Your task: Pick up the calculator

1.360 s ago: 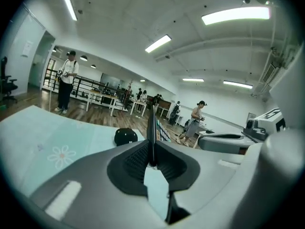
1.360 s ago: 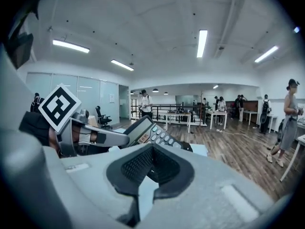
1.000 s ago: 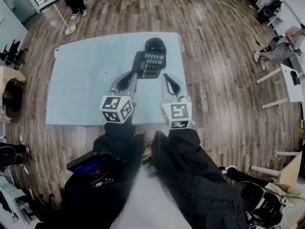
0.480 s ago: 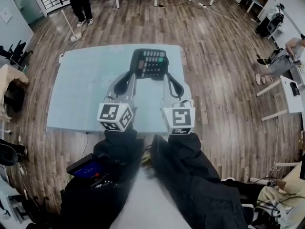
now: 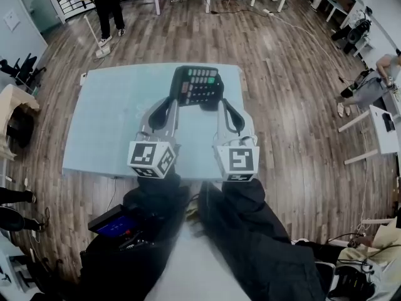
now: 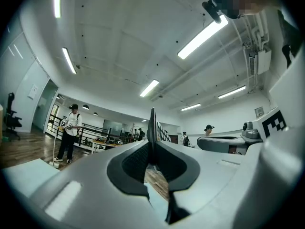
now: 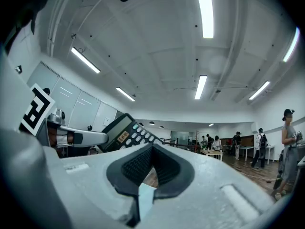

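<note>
The black calculator (image 5: pixel 197 84) with grey and coloured keys hangs in the air over the pale blue mat (image 5: pixel 106 118), tilted with its face up. My left gripper (image 5: pixel 177 100) is shut on its near left corner. The left gripper view shows only the calculator's thin dark edge (image 6: pixel 152 125) standing between the pads of the left gripper (image 6: pixel 152 149). My right gripper (image 5: pixel 219 103) is shut on the near right corner. In the right gripper view the calculator's screen and keys (image 7: pixel 125 131) run down into the closed tips of the right gripper (image 7: pixel 152 148).
The mat lies on a wooden floor (image 5: pixel 294 105). One person stands at the far left (image 5: pixel 108 2), another sits at the right (image 5: pixel 376 68) near white tables (image 5: pixel 383 121). A device with a blue screen (image 5: pixel 116 221) rests by my legs.
Both grippers have risen together with the calculator between them, lifting it off the mat. It now sits higher and larger in the head view.
</note>
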A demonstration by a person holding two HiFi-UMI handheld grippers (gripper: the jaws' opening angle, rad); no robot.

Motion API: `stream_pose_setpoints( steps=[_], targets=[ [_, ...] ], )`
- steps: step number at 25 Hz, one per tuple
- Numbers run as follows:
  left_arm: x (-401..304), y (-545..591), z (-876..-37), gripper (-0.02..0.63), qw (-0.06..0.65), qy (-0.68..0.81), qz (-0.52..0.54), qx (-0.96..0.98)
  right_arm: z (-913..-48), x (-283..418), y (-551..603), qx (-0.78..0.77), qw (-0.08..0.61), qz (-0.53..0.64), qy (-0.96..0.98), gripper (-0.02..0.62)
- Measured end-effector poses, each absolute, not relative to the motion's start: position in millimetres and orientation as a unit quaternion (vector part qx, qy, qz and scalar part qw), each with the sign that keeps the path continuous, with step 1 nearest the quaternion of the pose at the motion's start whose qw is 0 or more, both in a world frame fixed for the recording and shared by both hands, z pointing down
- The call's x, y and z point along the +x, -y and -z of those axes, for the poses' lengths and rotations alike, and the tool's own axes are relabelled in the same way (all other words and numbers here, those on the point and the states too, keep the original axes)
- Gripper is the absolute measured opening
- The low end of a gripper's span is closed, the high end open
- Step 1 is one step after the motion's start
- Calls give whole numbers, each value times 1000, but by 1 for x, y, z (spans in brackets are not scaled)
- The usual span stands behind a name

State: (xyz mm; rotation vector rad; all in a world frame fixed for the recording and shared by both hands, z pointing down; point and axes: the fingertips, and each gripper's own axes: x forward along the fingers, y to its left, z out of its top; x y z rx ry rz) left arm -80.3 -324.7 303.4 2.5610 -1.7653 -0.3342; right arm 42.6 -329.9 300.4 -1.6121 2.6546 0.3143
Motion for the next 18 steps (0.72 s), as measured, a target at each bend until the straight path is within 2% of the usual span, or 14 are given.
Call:
stream_pose_setpoints(
  steps=[18],
  targets=[
    [-88,324,-298,38,-3,578,108,809,-294,37,332,-510,13,-116,-852,0]
  ],
)
